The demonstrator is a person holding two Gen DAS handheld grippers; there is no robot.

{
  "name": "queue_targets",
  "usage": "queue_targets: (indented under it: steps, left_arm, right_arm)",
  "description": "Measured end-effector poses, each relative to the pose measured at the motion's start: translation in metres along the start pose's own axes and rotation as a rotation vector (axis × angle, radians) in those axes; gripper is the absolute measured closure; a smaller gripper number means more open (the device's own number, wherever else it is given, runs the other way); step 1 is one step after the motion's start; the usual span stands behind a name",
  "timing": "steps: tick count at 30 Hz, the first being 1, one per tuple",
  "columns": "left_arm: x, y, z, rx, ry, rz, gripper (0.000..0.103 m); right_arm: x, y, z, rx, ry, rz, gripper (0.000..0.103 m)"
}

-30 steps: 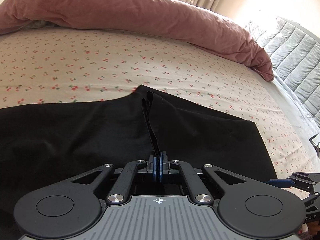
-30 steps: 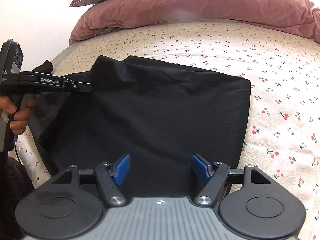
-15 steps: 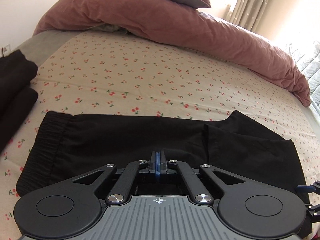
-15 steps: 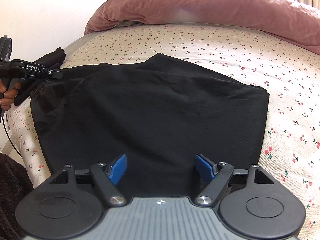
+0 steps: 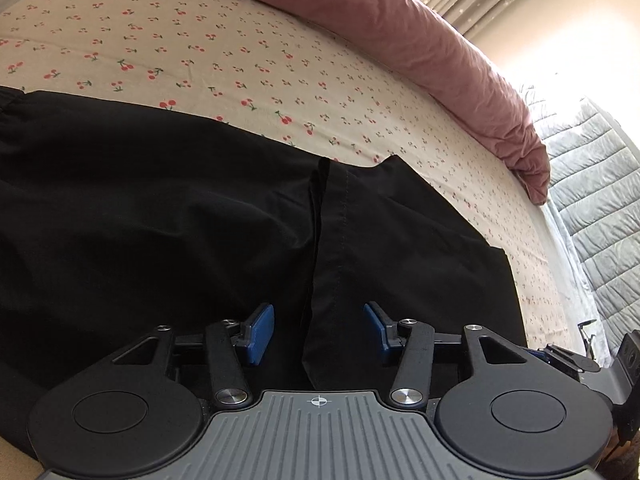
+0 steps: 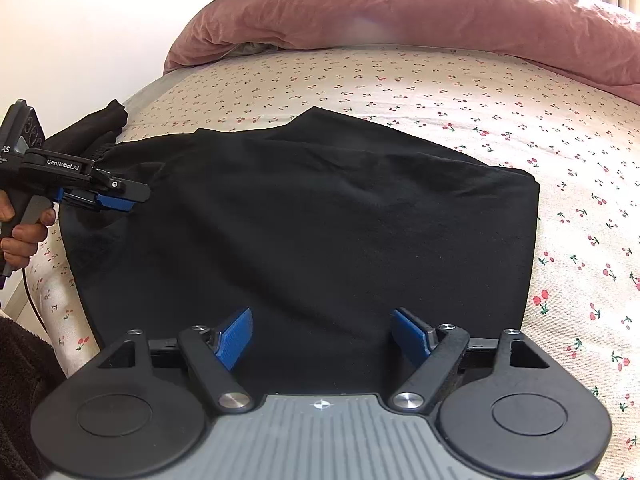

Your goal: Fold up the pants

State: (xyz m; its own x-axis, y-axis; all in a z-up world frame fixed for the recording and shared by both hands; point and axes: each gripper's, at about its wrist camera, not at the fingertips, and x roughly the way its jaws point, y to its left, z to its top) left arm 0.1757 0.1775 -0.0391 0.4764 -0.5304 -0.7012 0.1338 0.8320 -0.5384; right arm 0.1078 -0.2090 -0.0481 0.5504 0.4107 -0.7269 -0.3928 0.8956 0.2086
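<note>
My left tongs (image 5: 319, 330) stand wide, nothing held, over the folded hem. My right tongs (image 6: 322, 334) likewise wide. The black pants (image 6: 320, 216) lie folded on the cherry-print sheet (image 6: 520, 120), twelve o'clock ahead.

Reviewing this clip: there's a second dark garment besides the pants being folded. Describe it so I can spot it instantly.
Start at the cherry-print bedsheet under the pink duvet. The black pants lie flat across its middle. At the sheet's far left edge, just behind the left hand-held gripper, sits a small bunched black garment, crumpled rather than spread flat.
</note>
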Motion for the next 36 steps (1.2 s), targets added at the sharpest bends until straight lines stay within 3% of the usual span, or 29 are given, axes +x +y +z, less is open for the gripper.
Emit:
queue_targets:
  steps: [8,9,11,12,19,22,36]
  left_arm:
    - [0.014,-0.006,-0.002,-0.043,-0.022,-0.058,0.061]
    - [0.014,-0.008,-0.003,-0.033,-0.033,-0.053,0.068]
    - [0.015,-0.01,-0.006,-0.018,-0.036,-0.041,0.097]
    - [0.016,-0.011,-0.008,-0.016,-0.043,-0.016,0.103]
    - [-0.01,-0.023,-0.004,0.054,-0.131,0.053,0.103]
    - [-0.023,-0.02,0.003,0.071,-0.146,0.118,0.103]
    - [-0.103,0.061,0.036,-0.008,-0.272,0.42,0.103]
  right_arm:
    - [-0.001,-0.003,0.0,0.018,-0.001,-0.002,0.024]
    - [-0.001,-0.003,0.001,0.022,-0.002,-0.001,0.024]
    - [-0.001,-0.004,0.0,0.031,-0.004,-0.005,0.024]
    - [-0.001,-0.004,0.001,0.034,-0.005,-0.008,0.024]
    - [-0.006,-0.016,0.002,0.099,-0.034,-0.011,0.025]
    - [-0.008,-0.018,0.0,0.103,-0.041,-0.016,0.025]
    - [-0.006,-0.015,0.001,0.094,-0.045,0.01,0.024]
